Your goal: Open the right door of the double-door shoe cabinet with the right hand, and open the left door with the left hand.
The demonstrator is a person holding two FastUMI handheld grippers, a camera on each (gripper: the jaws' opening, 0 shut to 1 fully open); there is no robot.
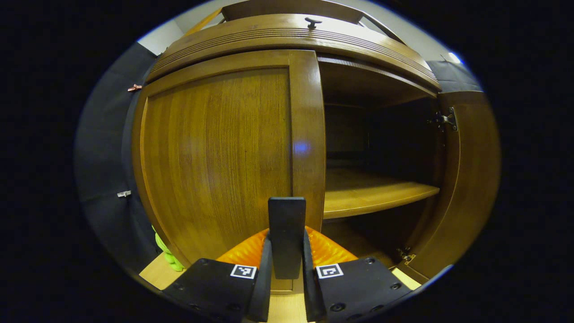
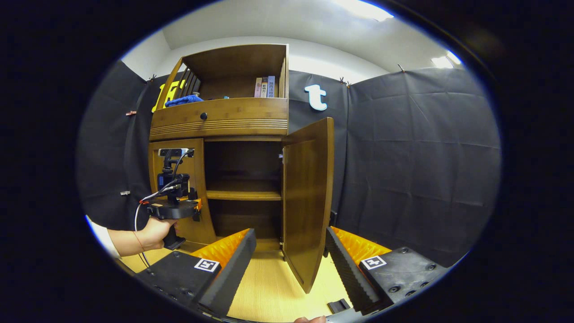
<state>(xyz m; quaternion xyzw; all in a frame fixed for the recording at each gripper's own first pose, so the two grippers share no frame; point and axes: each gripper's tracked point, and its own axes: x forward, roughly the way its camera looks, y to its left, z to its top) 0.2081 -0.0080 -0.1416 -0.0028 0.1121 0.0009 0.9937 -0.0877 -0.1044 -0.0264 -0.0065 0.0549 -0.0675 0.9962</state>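
While the left door (image 1: pixel 215 157) sits flush and closed in the left gripper view, its warm brown wood grain running vertically, the left tongs (image 1: pixel 287 255) are right up against it, clamped together on a dark flat handle (image 1: pixel 287 233) that juts from the door's lower inner edge. Just right of that, the cabinet's right half gapes open, with a pale wooden shelf (image 1: pixel 372 193) crossing the dark interior and the right door (image 1: pixel 471 179) swung out on its hinges.

Over in the right gripper view, a hand (image 2: pixel 154 233) holds the left gripper's grip in front of the shoe cabinet (image 2: pixel 219 125), which stands against the black cloth wall. A drawer with a dark knob (image 2: pixel 203 116) tops the doors. The right door (image 2: pixel 309 202) stands wide open, edge toward us, between the right tongs (image 2: pixel 289 264), whose fingers are spread well apart, not touching it.
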